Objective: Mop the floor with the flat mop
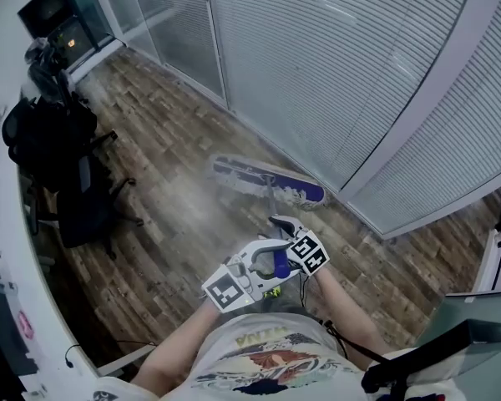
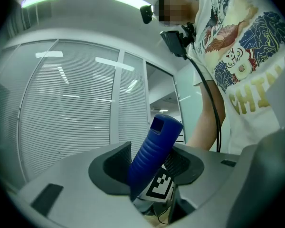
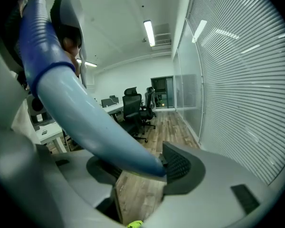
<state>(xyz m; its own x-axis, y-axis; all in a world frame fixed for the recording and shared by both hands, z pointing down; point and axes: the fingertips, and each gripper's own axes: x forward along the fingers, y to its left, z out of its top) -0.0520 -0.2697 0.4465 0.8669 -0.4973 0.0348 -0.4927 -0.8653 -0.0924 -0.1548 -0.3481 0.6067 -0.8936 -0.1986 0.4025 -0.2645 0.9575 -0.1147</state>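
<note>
The flat mop head, blue with a pale fringe, lies on the wooden floor close to the foot of the glass wall and looks motion-blurred. Its pole runs back to my hands at chest height. My left gripper is shut on the blue ribbed handle end, which stands tilted between the dark pads. My right gripper sits just ahead of it, shut on the pale blue-grey pole; the pole rests against the right pad. The left gripper faces my torso; the right gripper faces down the room.
A glass partition with blinds runs along the right and back. Black office chairs stand at the left beside a long white desk. A monitor is at the lower right. Wooden floor spreads between them.
</note>
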